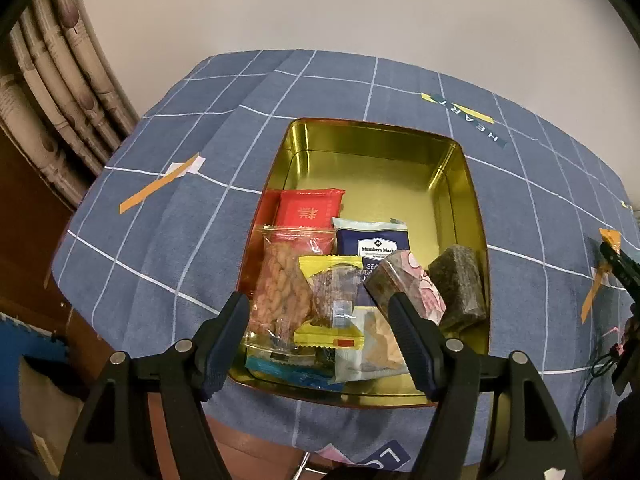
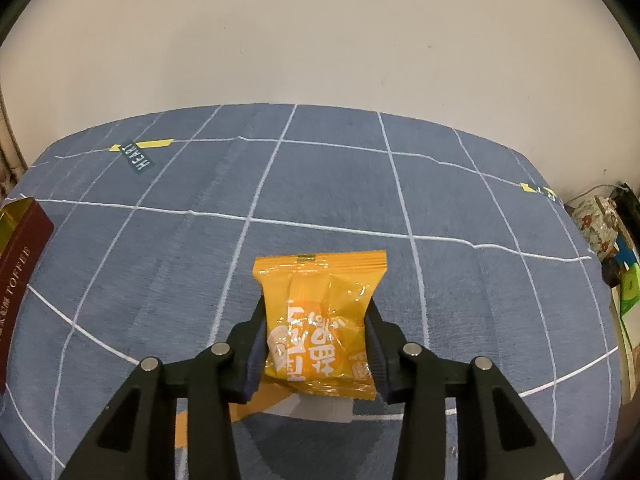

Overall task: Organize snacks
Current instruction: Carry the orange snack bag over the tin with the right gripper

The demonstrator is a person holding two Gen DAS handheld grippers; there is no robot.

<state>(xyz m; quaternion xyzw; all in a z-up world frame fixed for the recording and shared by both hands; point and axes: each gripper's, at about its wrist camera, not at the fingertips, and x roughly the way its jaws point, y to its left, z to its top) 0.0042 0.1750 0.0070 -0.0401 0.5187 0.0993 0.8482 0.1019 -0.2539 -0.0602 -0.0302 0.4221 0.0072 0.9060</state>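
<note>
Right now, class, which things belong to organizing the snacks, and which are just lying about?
Part of the job:
- gold tin
- red packet
- navy packet
- yellow-edged packet
- orange packet, between the right tool's fingers
- left tool, open

Just lying about:
- checked tablecloth
- curtain

The navy Member's Mark packet (image 1: 372,245) is partly covered by a yellow-edged snack (image 1: 330,300) and a pink-wrapped bar (image 1: 408,286), so its lower print cannot be read. A blue wrapper (image 1: 288,370) at the gold tin's (image 1: 460,184) near end shows only an edge beneath other snacks. In the right wrist view, the tin's maroon side (image 2: 20,264) is cut off at the left edge, and the orange packet's (image 2: 320,320) sides sit behind the finger pads (image 2: 256,344). Clutter (image 2: 604,236) at the right edge is too small to identify.
</note>
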